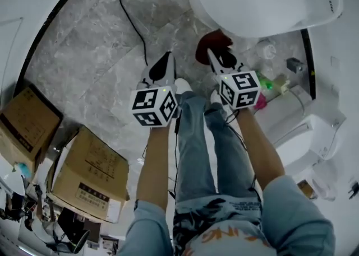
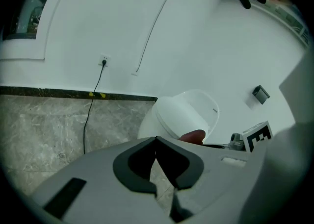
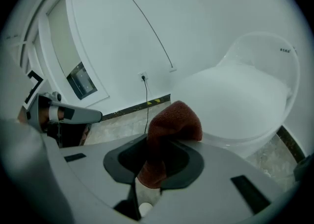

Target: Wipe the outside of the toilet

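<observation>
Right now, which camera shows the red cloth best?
The right gripper view: the red cloth fills its centre, clamped by the right gripper in front of the toilet. The head view shows a small dark-red patch; the left gripper view, only a sliver.

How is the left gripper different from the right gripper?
The left gripper has its fingers shut on nothing; the right gripper pinches a red cloth. The right gripper sits close to the toilet; the left gripper hangs over the floor, farther from it. Both carry a cube with square markers.
</observation>
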Demonstrator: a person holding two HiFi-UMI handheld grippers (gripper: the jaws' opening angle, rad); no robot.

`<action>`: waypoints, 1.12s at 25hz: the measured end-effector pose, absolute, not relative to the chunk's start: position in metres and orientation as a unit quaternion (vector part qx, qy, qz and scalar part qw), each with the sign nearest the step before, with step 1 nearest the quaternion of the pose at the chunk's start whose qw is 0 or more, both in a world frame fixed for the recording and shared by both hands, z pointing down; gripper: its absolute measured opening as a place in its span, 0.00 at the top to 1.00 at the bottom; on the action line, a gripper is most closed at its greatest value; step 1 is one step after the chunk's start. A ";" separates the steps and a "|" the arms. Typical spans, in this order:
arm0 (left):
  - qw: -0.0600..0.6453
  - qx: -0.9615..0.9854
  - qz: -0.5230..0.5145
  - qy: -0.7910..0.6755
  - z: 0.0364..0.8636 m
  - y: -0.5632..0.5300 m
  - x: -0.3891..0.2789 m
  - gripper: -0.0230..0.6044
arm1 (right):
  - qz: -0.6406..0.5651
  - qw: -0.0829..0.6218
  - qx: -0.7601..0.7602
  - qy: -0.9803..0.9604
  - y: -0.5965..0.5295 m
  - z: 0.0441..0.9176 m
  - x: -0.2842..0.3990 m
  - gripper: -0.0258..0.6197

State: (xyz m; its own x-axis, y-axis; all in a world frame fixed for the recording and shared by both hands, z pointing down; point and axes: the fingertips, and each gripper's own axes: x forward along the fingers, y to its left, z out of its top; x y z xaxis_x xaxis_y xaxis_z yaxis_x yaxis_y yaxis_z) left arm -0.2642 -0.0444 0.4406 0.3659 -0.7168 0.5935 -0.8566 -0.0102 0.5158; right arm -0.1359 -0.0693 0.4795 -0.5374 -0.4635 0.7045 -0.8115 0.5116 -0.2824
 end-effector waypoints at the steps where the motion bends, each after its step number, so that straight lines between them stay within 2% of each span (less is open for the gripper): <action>1: 0.423 0.708 0.080 -0.559 0.428 -0.043 -0.258 0.97 | 0.306 0.280 0.386 -0.824 -0.068 0.467 -0.130 0.85; 9: 0.392 0.713 0.041 -0.580 0.318 -0.025 -0.202 0.97 | 0.293 0.236 0.360 -0.854 -0.055 0.346 -0.097 0.85; 18: 0.308 0.699 0.007 -0.646 0.169 -0.021 -0.205 0.97 | 0.231 0.198 0.346 -0.888 -0.050 0.202 -0.082 0.85; 23: 0.267 0.681 -0.053 -0.680 0.076 -0.010 -0.202 0.97 | 0.198 0.170 0.365 -0.894 -0.055 0.122 -0.071 0.85; 28: 0.216 0.690 -0.038 -0.690 0.006 -0.005 -0.178 0.97 | 0.165 0.126 0.391 -0.897 -0.058 0.040 -0.046 0.85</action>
